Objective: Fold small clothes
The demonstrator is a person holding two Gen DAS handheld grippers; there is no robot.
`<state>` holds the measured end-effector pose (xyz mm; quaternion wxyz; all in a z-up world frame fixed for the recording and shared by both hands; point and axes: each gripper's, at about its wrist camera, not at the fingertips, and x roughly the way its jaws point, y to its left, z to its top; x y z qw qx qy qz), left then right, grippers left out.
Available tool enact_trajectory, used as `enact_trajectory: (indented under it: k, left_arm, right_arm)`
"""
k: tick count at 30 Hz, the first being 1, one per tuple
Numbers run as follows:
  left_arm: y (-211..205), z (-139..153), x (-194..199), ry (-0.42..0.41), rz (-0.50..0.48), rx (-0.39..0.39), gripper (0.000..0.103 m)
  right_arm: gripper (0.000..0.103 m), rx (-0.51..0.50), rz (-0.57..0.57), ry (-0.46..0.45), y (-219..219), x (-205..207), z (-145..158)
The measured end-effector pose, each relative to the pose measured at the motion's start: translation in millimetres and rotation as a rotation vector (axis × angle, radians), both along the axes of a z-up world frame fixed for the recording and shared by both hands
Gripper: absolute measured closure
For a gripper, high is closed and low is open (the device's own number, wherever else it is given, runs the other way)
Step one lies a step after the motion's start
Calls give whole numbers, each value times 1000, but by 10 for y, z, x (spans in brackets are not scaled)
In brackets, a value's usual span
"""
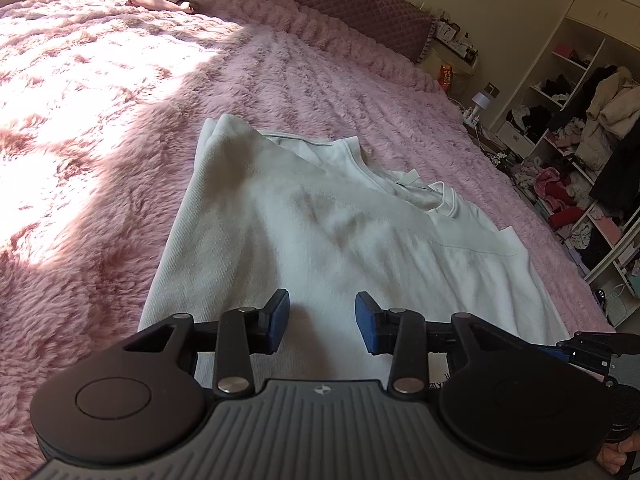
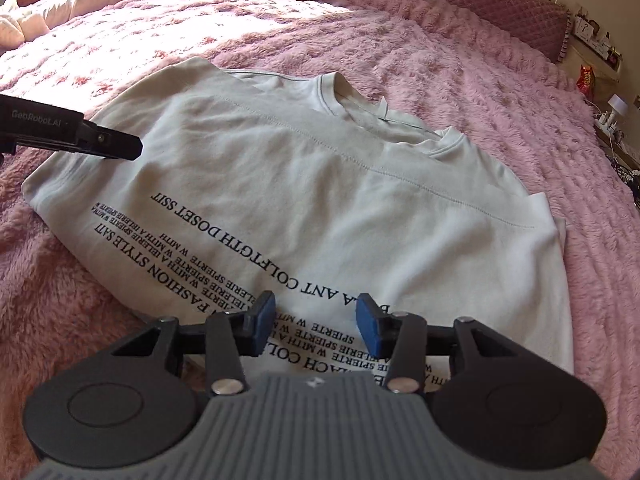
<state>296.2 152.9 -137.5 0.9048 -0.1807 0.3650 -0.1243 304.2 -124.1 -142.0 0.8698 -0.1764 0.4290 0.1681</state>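
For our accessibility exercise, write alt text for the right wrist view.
A white T-shirt with black printed lettering lies partly folded on a fluffy pink blanket, the open right claw over its printed area. The left claw's tip reaches in from the left.

left gripper (image 1: 322, 322): black arms, blue pads (image 1: 280, 320), silver screws, grey ribbed body | right gripper (image 2: 314, 322): same look | white "GenRobot.AI" letters on one

The white shirt (image 2: 320, 200) carries black print, upside down in the right wrist view: "FASHION STYLE", "ANT COLFTGTH DOSET SSIT", and small repeated lines reading "SPIERTE W MITH A IELERIE". The left tool (image 2: 72, 132), entering from the left, bears "GebRoboLAI", faint and only roughly legible.
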Motion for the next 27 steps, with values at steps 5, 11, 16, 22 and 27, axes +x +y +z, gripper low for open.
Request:
enact_trajectory:
  k: [5, 11, 16, 22, 27]
  left_arm:
    - [2, -17, 0, 4, -3, 3, 58]
    - [23, -45, -5, 11, -2, -9, 58]
    - [134, 123, -76, -32, -59, 0, 53]
    - [535, 391, -208, -45, -64, 30, 45]
    - [810, 500, -278, -30, -33, 68, 44]
  right_arm:
    - [61, -20, 23, 16, 21, -262, -86]
    - [61, -13, -6, 35, 19, -251, -108]
    - [55, -41, 7, 15, 16, -264, -162]
    - [54, -35, -53, -16, 37, -316, -142]
    - [54, -52, -73, -143, 175, -511, -4]
